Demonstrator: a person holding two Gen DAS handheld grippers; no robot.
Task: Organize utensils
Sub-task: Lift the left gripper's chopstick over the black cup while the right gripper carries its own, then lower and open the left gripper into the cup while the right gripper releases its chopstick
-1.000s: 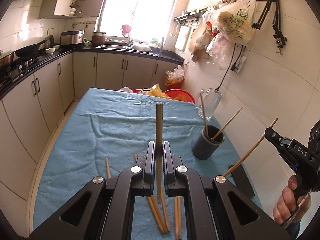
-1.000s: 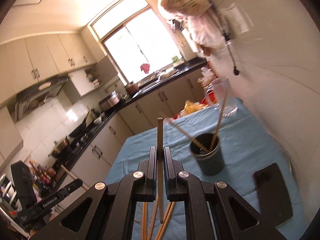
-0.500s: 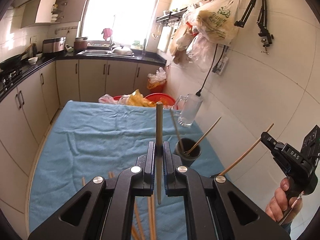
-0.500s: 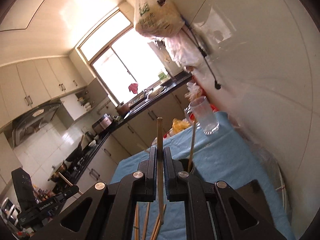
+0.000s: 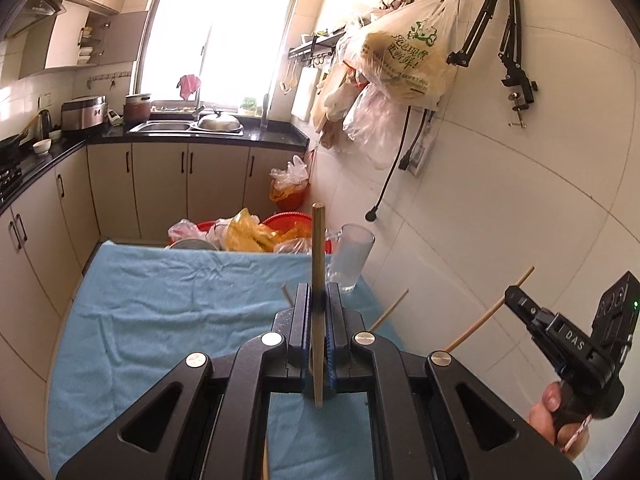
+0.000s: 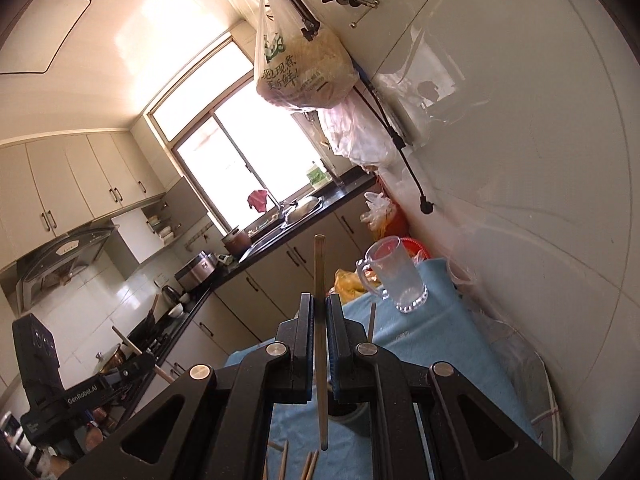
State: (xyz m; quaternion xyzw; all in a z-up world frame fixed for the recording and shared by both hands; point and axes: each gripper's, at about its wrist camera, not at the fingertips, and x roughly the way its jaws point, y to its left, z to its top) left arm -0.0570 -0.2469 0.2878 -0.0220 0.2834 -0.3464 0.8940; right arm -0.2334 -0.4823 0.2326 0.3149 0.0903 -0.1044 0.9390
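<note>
Your left hand-held gripper [image 5: 319,334] is clamped on a wooden chopstick [image 5: 318,280], which stands upright between the pads with its tip poking up past the glass mug [image 5: 351,257]. That mug sits at the far right corner of the desk [image 5: 160,300], on the blue towel that covers it, and serves as your landmark. Left of the mug, at the far edge, lie crumpled plastic bags [image 5: 244,234] over a red basin [image 5: 296,220]. Just in front of the mug, two more chopstick ends [image 5: 390,308] stick up beside your gripper's right finger; what they stand in is hidden there.

To the right of the mug, near the tiled wall, your right hand-held gripper [image 5: 516,300] is closed on another chopstick [image 5: 490,312], which slants up toward the wall.

From the right wrist camera, that chopstick [image 6: 320,320] runs upright between the shut pads, left of the mug [image 6: 394,276]. Below the mug, a dark holder [image 6: 352,416] is mostly hidden behind the gripper. Loose chopsticks [image 6: 308,464] lie on the towel nearest you.
</note>
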